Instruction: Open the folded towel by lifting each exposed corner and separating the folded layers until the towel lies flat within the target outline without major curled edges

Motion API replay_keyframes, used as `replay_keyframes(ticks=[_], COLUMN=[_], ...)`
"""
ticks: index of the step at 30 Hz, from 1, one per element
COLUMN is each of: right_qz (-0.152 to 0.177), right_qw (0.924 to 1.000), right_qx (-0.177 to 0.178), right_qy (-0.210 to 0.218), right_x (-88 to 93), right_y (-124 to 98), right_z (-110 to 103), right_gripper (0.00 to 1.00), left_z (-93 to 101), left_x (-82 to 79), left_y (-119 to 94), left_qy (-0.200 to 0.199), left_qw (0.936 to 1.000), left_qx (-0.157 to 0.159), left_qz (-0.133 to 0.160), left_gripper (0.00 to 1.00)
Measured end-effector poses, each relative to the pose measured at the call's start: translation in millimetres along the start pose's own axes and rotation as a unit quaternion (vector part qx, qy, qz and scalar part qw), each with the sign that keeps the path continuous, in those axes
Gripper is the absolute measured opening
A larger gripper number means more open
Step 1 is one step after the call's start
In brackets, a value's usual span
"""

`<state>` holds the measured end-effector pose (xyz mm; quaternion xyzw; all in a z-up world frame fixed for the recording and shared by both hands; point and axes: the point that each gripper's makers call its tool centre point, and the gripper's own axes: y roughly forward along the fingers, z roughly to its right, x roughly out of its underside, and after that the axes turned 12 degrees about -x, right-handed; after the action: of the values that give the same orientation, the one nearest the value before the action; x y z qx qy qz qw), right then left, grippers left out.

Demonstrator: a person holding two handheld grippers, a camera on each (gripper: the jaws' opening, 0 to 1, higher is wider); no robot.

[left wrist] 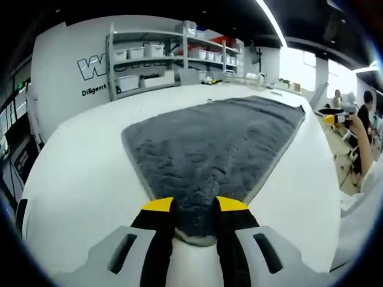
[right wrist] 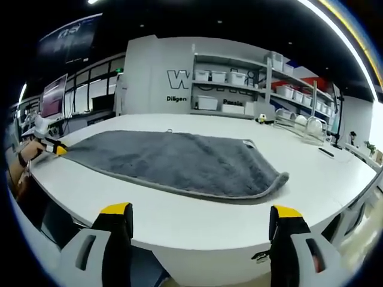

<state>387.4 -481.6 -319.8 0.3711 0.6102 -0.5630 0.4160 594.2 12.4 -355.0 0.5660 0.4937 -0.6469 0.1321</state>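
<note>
Left gripper (left wrist: 194, 209): jaws drawn close together, pinching the near corner of the grey towel (left wrist: 215, 143). The corner sits between the yellow-tipped jaws at the near edge of the white table (left wrist: 78, 179).

Towel: spread across the table top, running away from the left gripper towards the far side. In the right gripper view the towel (right wrist: 179, 158) lies mostly flat, with its right-hand end curled up into a rounded fold. A corner at its left end is held by the left gripper (right wrist: 52, 149), with a hand behind it.

Right gripper (right wrist: 200, 224): jaws spread wide, holding nothing, positioned off the near table edge (right wrist: 197, 227) and apart from the towel.

Surroundings: shelving with white bins (left wrist: 152, 57) stands against the wall behind the table. A dish rack (right wrist: 302, 128) sits on the far right of the table. Persons stand at the right margin of the left gripper view (left wrist: 362, 128).
</note>
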Motion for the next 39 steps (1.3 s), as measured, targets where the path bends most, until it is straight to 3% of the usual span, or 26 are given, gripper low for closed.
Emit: replay_keyframes(ticks=[7,19,25,32,39], right_qz=[-0.002,0.000,-0.003,-0.007,-0.015], right_qw=[1.0000,0.9987,0.9971,0.9961,0.9959], right_qx=[0.001,-0.033,-0.050,-0.066,-0.060], right_qy=[0.001,-0.038,-0.058,-0.058,-0.066], right_x=[1.0,-21.6,-26.9,-28.4,-28.4], right_y=[1,16,22,29,30], right_z=[4,3,0,4,17], right_gripper=[0.96,0.96,0.95,0.95,0.95], left_z=[-1.1,-5.7,-5.0,-2.0,7.3], left_x=[10.0,25.7,27.4,23.6,4.6], left_y=[-16,-44,-49,-53,-70], left_qy=[-0.002,-0.009,-0.005,-0.022,-0.058], left_qw=[1.0000,0.9997,0.9997,0.9992,0.9951], left_qx=[-0.009,-0.024,-0.023,-0.023,-0.017], left_qz=[-0.004,-0.003,0.003,0.023,0.078], left_gripper=[0.24,0.24,0.26,0.41,0.62])
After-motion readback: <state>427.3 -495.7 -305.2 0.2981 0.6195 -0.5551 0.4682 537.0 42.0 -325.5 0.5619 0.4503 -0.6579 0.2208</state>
